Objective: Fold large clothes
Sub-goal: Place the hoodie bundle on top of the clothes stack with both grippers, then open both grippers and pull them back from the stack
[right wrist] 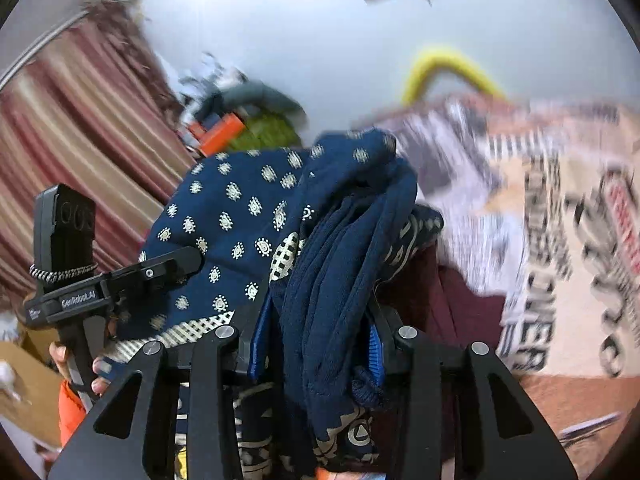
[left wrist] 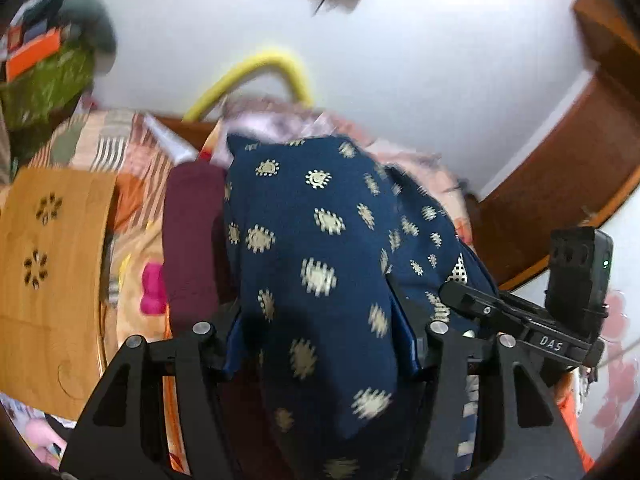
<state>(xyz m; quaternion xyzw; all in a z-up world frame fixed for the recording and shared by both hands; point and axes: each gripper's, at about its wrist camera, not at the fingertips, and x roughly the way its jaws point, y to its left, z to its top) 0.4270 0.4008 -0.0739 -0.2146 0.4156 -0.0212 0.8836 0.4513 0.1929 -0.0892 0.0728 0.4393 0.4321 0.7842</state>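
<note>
A large dark blue garment (left wrist: 320,240) with a cream motif print is held up off the bed between both grippers. My left gripper (left wrist: 320,344) is shut on a bunched part of it, and the cloth drapes over its fingers. My right gripper (right wrist: 316,340) is shut on a thick gathered fold of the same garment (right wrist: 240,216). The other gripper shows at the right of the left wrist view (left wrist: 520,316) and at the left of the right wrist view (right wrist: 112,284). A maroon cloth (left wrist: 192,240) lies under the blue garment.
A bed with a patterned peach sheet (right wrist: 560,240) lies below. A wooden board with flower cut-outs (left wrist: 48,272) is at the left. A yellow tube (left wrist: 256,72) curves against the white wall. Striped curtains (right wrist: 80,128) and a cluttered pile (right wrist: 248,124) stand behind.
</note>
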